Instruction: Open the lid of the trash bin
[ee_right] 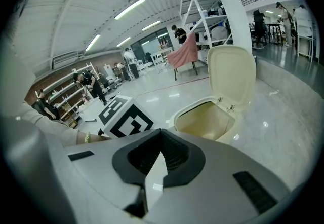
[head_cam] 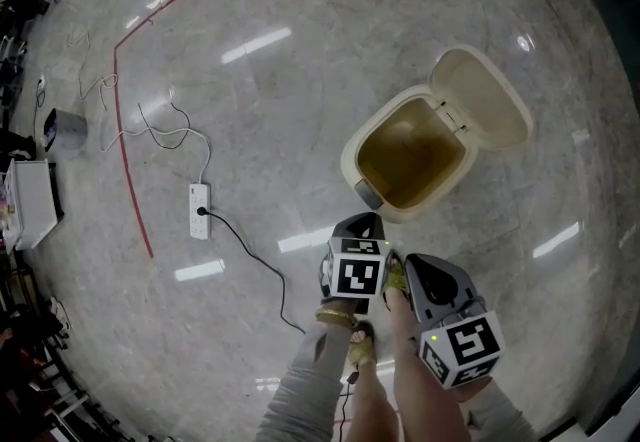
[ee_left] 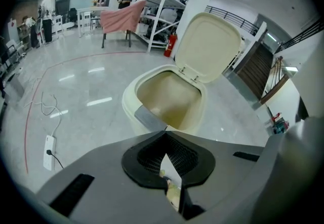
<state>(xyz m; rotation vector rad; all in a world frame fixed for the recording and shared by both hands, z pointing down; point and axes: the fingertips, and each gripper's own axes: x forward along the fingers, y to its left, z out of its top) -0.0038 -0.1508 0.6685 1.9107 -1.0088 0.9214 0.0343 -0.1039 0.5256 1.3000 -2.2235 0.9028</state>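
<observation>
I have the trash bin (head_cam: 352,158) standing on the stone floor (head_cam: 300,60), its lid (head_cam: 482,95) swung up and back on the far hinge, with bare tan walls showing inside. The left gripper (head_cam: 368,222) sits just short of the bin's near rim with the right gripper (head_cam: 412,268) close beside it, each with its jaws pressed together and holding nothing. There is wide floor around the bin, and a power strip (head_cam: 200,210) lies well off to the left.

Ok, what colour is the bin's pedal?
The pedal is grey, on a cream bin; clearest in the left gripper view.
</observation>
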